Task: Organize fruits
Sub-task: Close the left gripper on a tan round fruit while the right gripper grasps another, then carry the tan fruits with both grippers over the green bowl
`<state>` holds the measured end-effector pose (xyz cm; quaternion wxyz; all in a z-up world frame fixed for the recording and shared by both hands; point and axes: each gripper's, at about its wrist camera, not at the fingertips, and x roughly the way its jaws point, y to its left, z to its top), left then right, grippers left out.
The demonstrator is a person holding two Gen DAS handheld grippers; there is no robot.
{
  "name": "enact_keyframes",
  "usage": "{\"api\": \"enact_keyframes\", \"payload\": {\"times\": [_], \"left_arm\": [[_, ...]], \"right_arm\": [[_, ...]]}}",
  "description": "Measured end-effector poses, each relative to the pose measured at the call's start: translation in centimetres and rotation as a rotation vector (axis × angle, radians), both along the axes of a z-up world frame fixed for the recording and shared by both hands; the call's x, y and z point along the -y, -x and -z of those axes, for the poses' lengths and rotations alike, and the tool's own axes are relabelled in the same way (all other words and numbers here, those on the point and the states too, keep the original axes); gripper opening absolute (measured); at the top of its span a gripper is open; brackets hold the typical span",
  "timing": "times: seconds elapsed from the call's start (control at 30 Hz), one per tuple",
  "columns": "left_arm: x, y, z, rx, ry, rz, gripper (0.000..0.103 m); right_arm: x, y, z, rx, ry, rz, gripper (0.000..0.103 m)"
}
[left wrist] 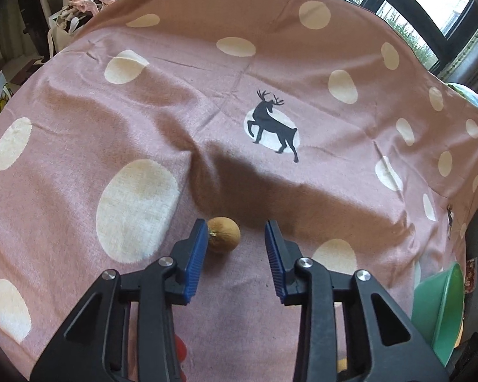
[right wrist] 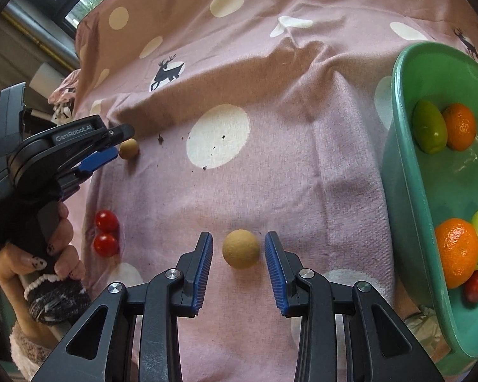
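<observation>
Both grippers straddle small brown fruits on the pink cloth (right wrist: pixel 271 175) — the right gripper (right wrist: pixel 239 248) should close squarely on its centred fruit (right wrist: pixel 241 249), jaws apart, nothing gripped, while the left gripper (left wrist: pixel 235 238), likewise open, should shift left, its fruit (left wrist: pixel 223 237) against one pad — then to the green bowl (right wrist: pixel 408 191).

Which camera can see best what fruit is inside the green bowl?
The right wrist view. It looks into the green bowl, showing two oranges, green fruits and a small red tomato. The left wrist view catches only the bowl's edge at the right side, with nothing inside visible.
</observation>
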<state>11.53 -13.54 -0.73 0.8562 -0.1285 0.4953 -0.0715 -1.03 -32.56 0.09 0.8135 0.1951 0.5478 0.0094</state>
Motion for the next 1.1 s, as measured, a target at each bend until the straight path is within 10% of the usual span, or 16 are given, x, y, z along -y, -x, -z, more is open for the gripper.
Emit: {"api": "enact_keyframes", "payload": {"times": [0.63,1.1], "left_arm": [[-0.5,-1.0,1.5,-0.001,0.002,-0.023,0.026],[0.2,4.0,-5.2,0.165,0.069,0.021,0.026]], "right_arm": [[-1.2,-0.8,0.6,0.000,0.072,-0.024,0.028],[-0.2,0.9,-1.7,0.097,0.053,0.006,0.028]]}}
